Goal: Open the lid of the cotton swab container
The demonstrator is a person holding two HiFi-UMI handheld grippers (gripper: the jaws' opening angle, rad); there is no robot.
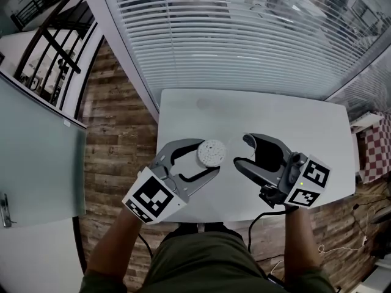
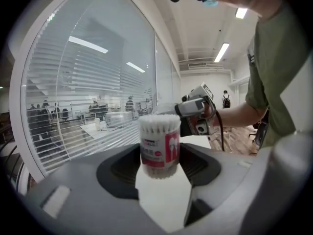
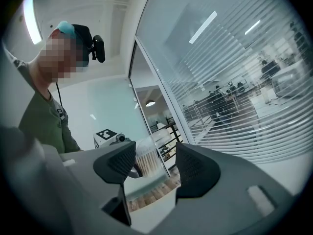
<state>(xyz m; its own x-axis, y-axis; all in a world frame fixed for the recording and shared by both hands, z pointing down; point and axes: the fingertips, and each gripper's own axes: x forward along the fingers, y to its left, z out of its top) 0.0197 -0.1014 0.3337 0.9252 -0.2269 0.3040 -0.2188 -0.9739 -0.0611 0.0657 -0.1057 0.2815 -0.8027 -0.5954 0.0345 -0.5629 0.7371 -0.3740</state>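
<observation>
Swab container (image 3: 149, 162) partly behind right gripper (image 3: 155, 163)

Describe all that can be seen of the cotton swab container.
The cotton swab container is a clear round plastic tub, packed with white-tipped swabs, with a red and white label on its side. It stands upright on the white table, between the jaws of the left gripper; whether they press on it is unclear.
</observation>
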